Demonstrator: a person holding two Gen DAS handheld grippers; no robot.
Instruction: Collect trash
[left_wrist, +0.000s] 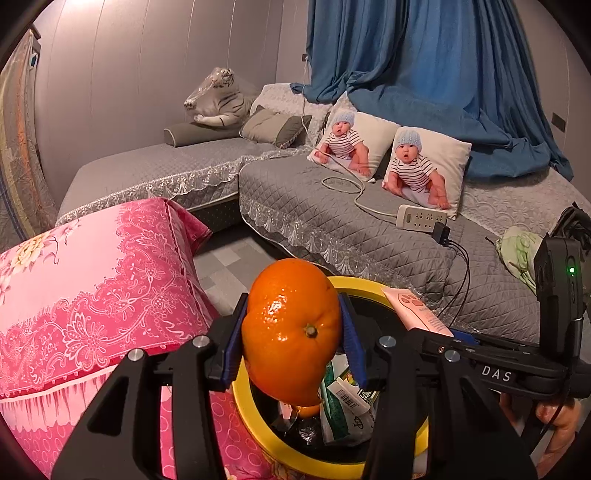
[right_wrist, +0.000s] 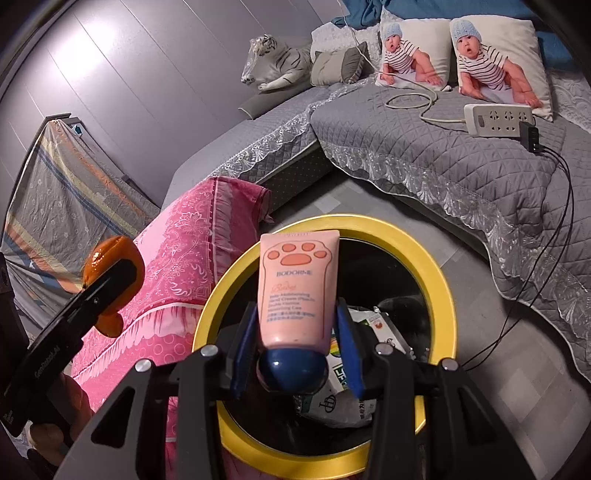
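Left gripper (left_wrist: 293, 332) pinching a glossy orange peel with a stem nub (left_wrist: 291, 332) between blue pads, held above the near-left rim of a round yellow-rimmed bin with a black liner (left_wrist: 354, 286). Right gripper (right_wrist: 297, 347) clamped on a pink hand-cream tube with a paw print and dark blue cap (right_wrist: 297, 291), cap toward the camera, flat end reaching over the far-left rim of the same bin (right_wrist: 439, 280). Inside the bin, crumpled green-and-white wrappers (left_wrist: 347, 410) and some foil. Pressed against the bin's left side, a pink floral cloth-covered table (left_wrist: 92, 288). Beyond the bin, grey tiled floor, then a grey quilted sofa with lace trim (left_wrist: 332, 221) carrying two baby-print cushions (left_wrist: 424, 166), a white power strip (left_wrist: 421, 218) near its front edge, and a plastic-wrapped white tiger toy (left_wrist: 218, 99).
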